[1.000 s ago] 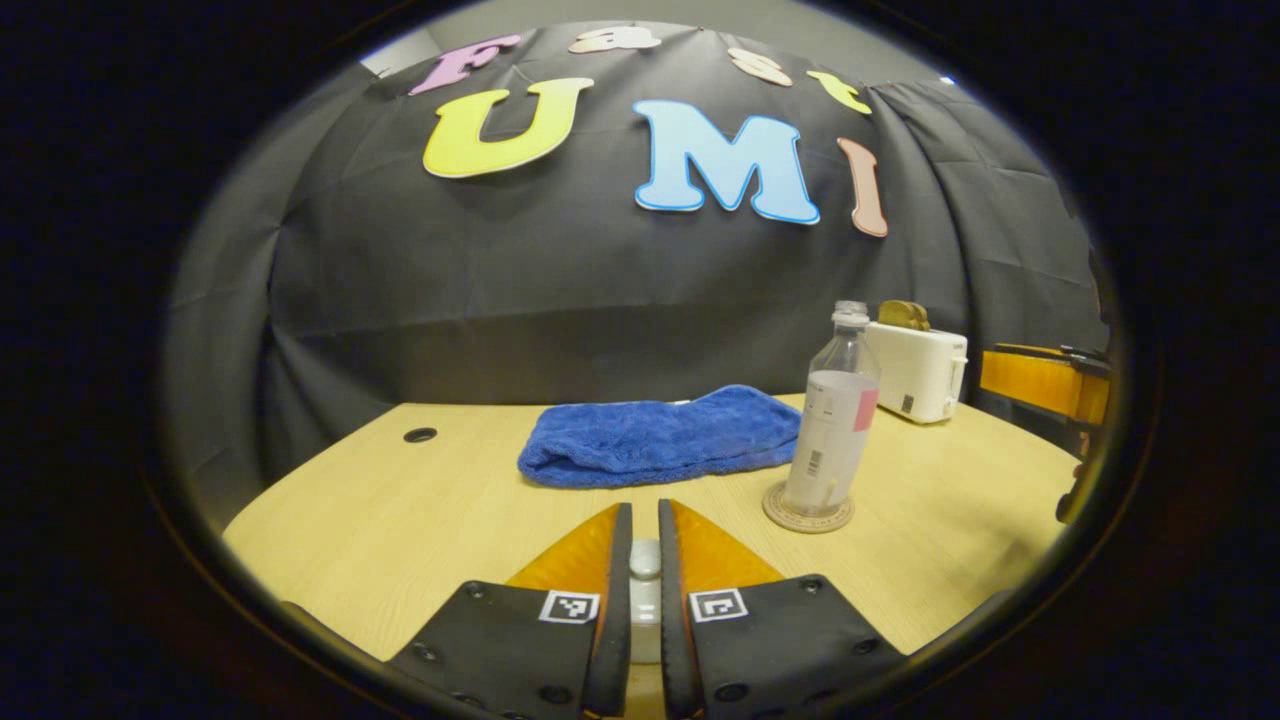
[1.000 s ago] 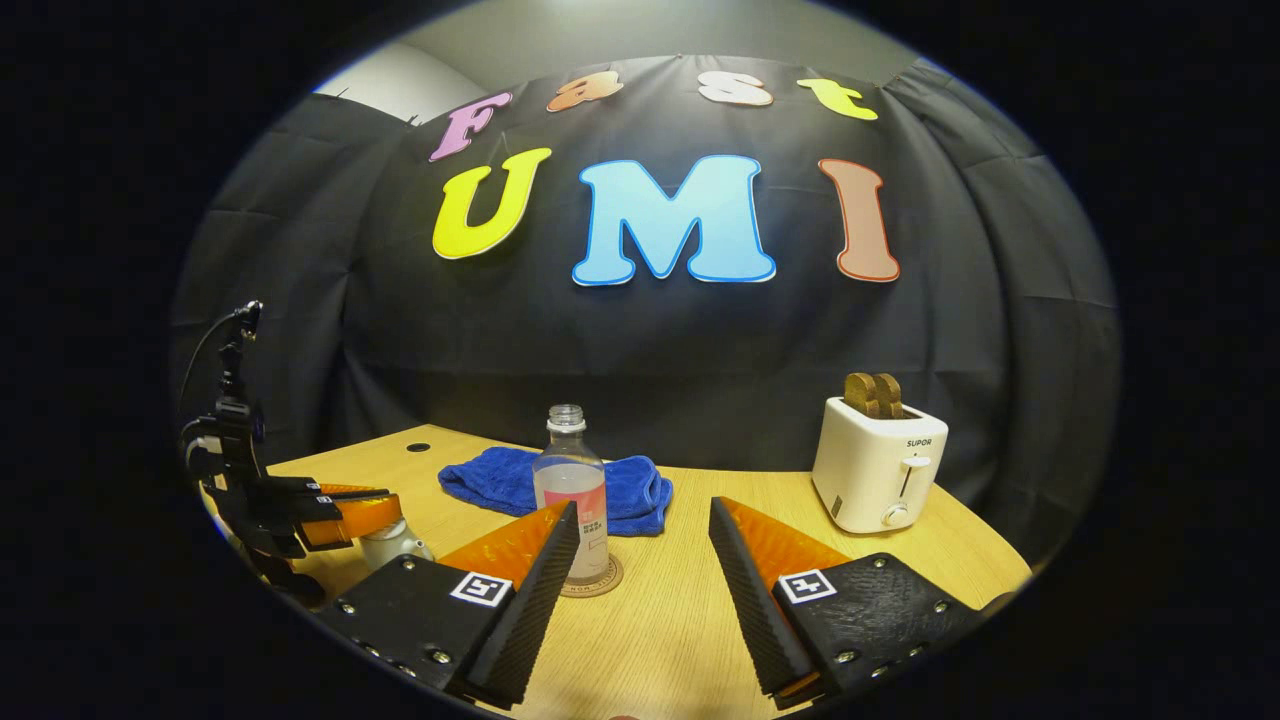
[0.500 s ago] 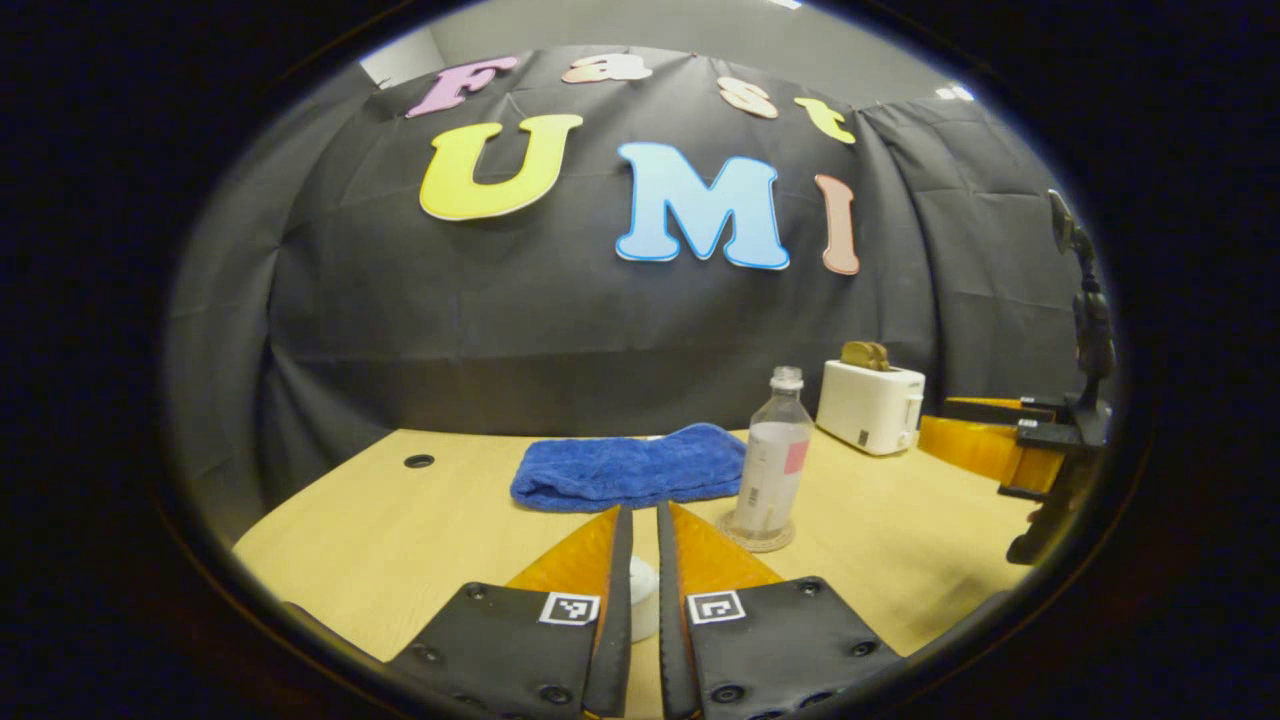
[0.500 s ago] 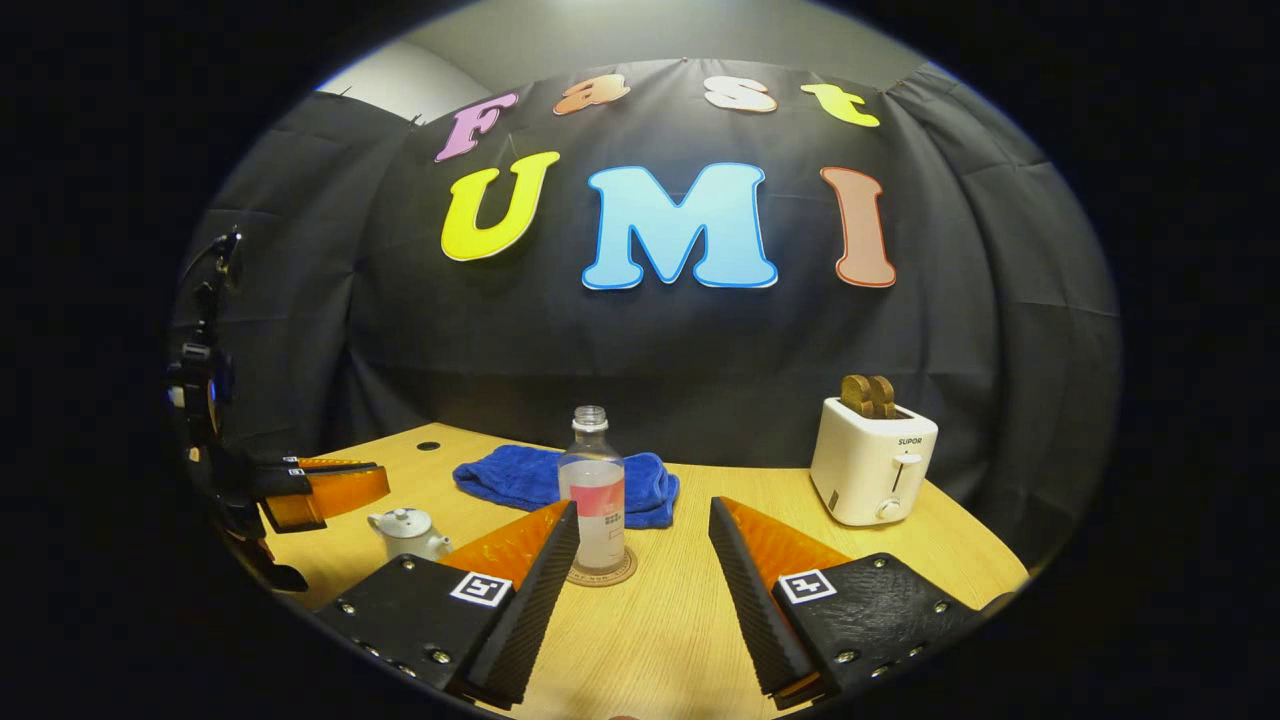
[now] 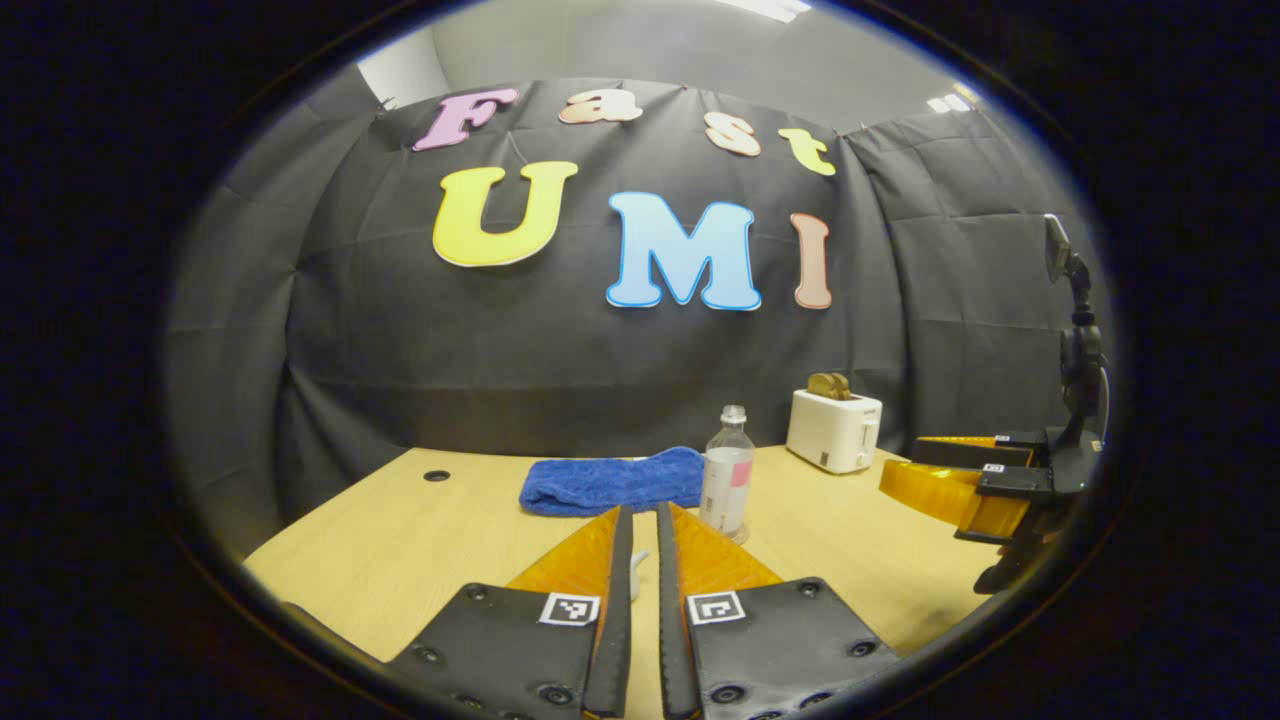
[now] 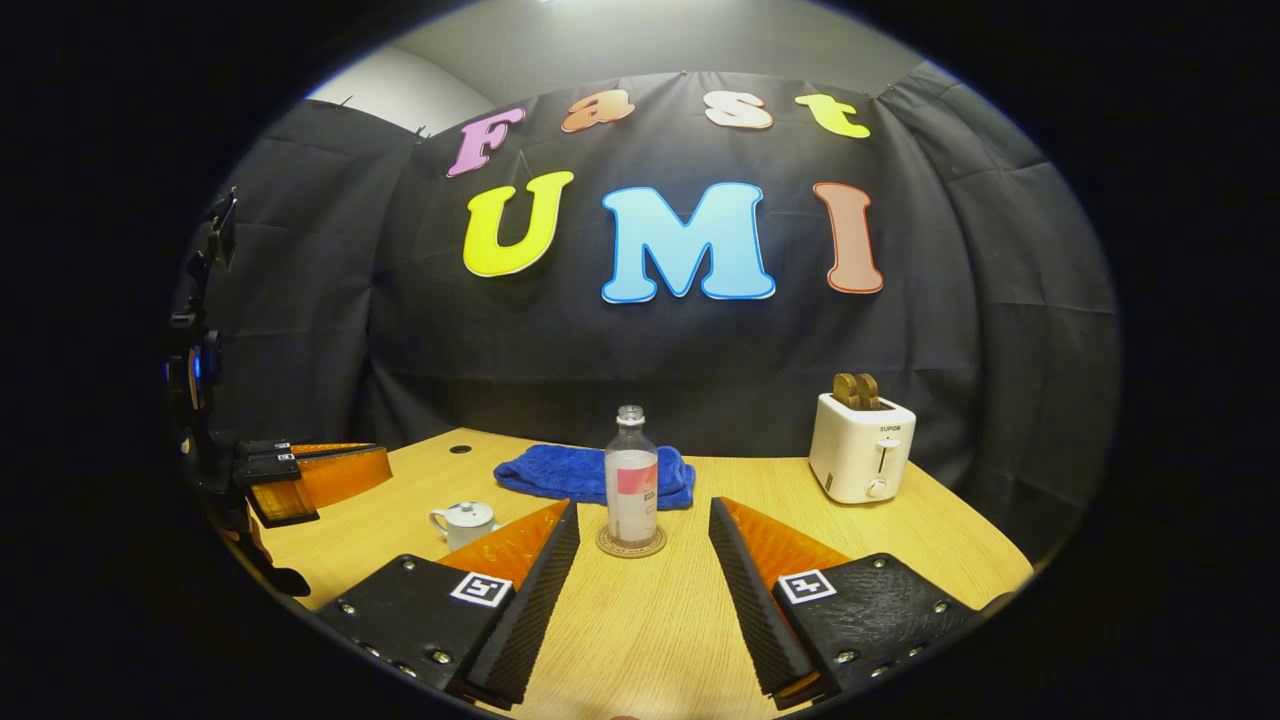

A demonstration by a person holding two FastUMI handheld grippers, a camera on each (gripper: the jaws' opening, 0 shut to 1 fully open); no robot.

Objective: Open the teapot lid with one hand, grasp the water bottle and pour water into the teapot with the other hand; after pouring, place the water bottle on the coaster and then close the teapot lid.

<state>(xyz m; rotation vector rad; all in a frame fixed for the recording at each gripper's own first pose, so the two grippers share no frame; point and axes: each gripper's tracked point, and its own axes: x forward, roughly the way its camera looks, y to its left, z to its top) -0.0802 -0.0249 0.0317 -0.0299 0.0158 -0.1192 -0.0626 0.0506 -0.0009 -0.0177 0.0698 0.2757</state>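
In the right gripper view, the right gripper (image 6: 640, 590) sits low at six o'clock with its two fingers spread wide apart and nothing between them but the bare wooden table (image 6: 650, 630). Straight ahead of it, at twelve o'clock from the fingertips, the water bottle (image 6: 632, 480) stands upright on the round coaster (image 6: 631, 543), uncapped and partly filled with clear water. Behind the bottle lies a folded blue towel (image 6: 560, 472), and at about two o'clock a white toaster (image 6: 860, 452) with two slices of bread in its slots stands near the booth wall. The small white teapot (image 6: 466, 522) rests on the table at about ten o'clock from the right gripper, its lid seated on top and its handle turned toward the left edge of the view. Beyond the teapot, at nine o'clock, the left gripper (image 6: 320, 475) hangs above the table, apart from the pot. In the left gripper view, that gripper's fingers (image 5: 612, 600) are drawn nearly together with only a narrow slit between them and grip nothing; a sliver of the white teapot shows through the slit on the table beyond. The bottle and coaster lie at one o'clock, the towel at twelve, and the right gripper at three o'clock.
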